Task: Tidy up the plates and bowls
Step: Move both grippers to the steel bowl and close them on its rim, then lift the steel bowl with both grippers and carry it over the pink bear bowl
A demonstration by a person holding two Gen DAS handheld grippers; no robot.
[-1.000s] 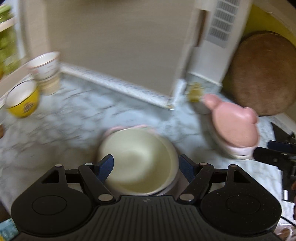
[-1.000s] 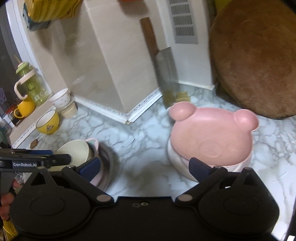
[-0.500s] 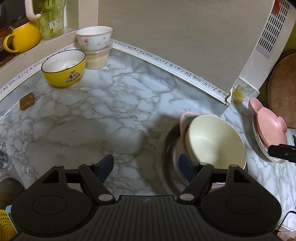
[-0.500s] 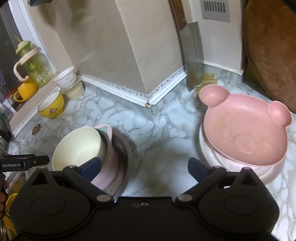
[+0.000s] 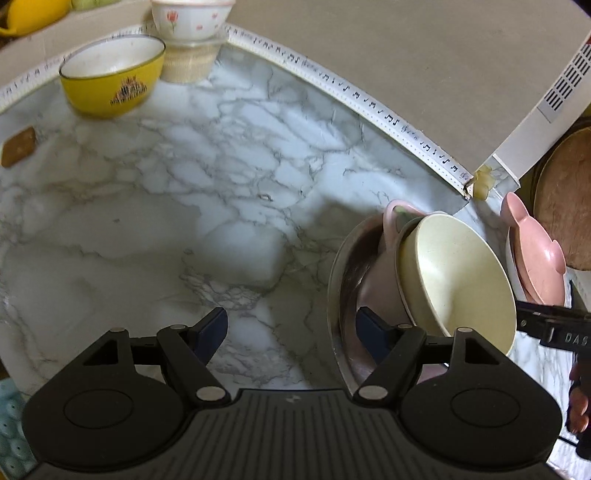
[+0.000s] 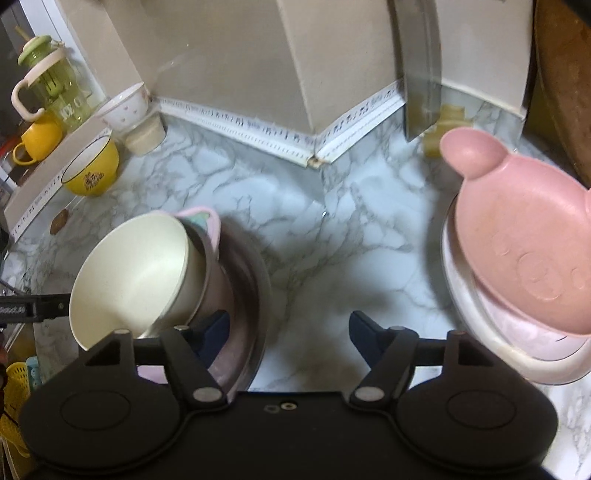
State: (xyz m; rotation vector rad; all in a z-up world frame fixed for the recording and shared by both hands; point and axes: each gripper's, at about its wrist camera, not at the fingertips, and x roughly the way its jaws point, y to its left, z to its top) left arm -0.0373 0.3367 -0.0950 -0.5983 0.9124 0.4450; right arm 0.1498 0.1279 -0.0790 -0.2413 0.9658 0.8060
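Two hand-held grippers poised over a marble-patterned countertop (image 5: pixel 155 229) bearing stacked bowls and plates.

The left gripper (image 5: pixel 291 326) stands with its blue-padded fingers well apart and empty; its right finger sits over the rim of a shallow stainless-steel dish (image 5: pixel 338 280), which holds a pink eared bowl (image 5: pixel 389 236) with a cream round bowl (image 5: pixel 454 273) nested in it, both tilted. The right gripper (image 6: pixel 288 328), its jaws having just been closing, is part open over bare marble with nothing between the pads, the metal dish at its left finger. A pink bear-shaped plate (image 6: pixel 517 251) rests tilted on a white round plate (image 6: pixel 461 314) to the right. A yellow bowl (image 5: pixel 110 81) and white floral bowl (image 5: pixel 188 18) stand far back by the wall.
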